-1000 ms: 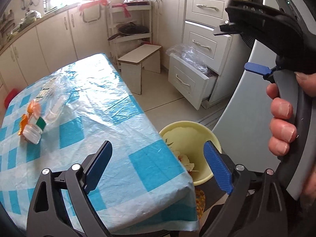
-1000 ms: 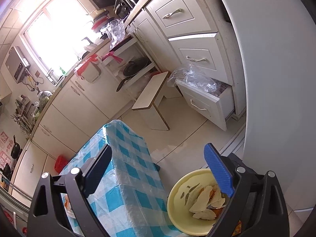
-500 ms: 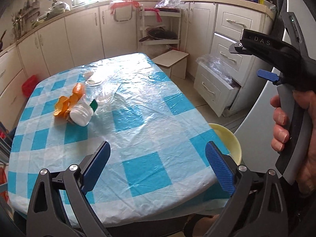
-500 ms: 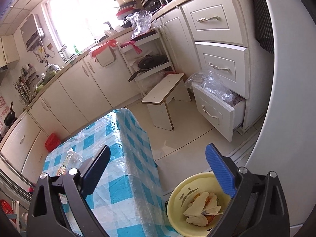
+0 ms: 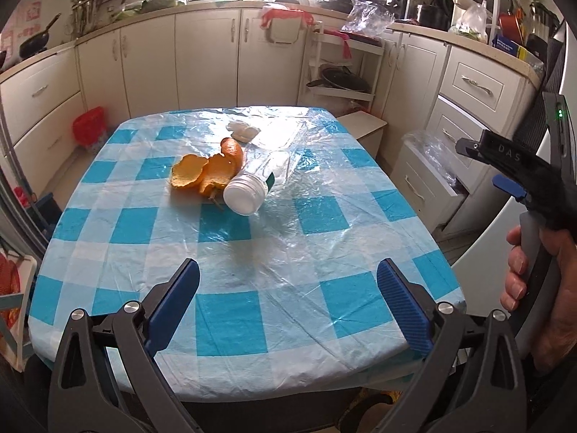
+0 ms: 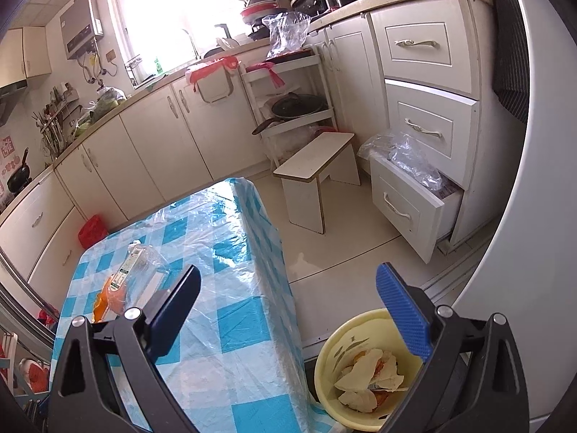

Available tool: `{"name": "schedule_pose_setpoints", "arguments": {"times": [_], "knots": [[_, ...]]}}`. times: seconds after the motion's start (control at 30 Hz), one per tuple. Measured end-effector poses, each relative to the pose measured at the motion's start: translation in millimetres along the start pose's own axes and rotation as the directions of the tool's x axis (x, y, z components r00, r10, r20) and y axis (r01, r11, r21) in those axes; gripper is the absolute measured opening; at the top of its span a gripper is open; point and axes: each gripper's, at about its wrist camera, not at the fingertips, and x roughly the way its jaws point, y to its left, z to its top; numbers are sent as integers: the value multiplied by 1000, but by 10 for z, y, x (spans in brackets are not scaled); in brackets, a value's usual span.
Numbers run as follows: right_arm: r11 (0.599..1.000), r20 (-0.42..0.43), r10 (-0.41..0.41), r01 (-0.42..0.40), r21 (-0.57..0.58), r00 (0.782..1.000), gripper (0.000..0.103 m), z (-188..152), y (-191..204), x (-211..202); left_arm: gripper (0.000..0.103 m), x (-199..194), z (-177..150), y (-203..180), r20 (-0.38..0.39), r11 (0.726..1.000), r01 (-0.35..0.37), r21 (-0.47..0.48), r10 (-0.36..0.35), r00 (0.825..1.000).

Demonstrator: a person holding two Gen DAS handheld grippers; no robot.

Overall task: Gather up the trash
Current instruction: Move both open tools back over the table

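Bin (image 6: 326, 375): peels, paper scraps | left gripper (image 5: 288, 288), right gripper (image 6: 288, 288): jaws apart, empty

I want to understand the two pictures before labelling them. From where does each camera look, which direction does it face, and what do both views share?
Left wrist: sits on the left hand-held gripper, open, looking level across the checked table at the orange peel and plastic bottle; the person's right hand shows.
Right wrist: sits on the right hand-held gripper, open, beside the table's edge, looking down at the floor and the yellow bin; no hand shows.
Shared: table, peel, bottle, white stool, open drawer.
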Motion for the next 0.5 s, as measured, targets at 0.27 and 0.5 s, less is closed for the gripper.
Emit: {"name": "schedule_pose_setpoints", "arguments": {"times": [0.27,0.5], "knots": [[1000,-29,1,-2,-25,1000,94,-141,150,26,95,-43,-50,137,3,1000,-14,-19,14,1000],[998,-50,8,-11,-55,999,94,-226,254,57,95,-46,-71,251,4,998,-29,-49,29,1000]]}}
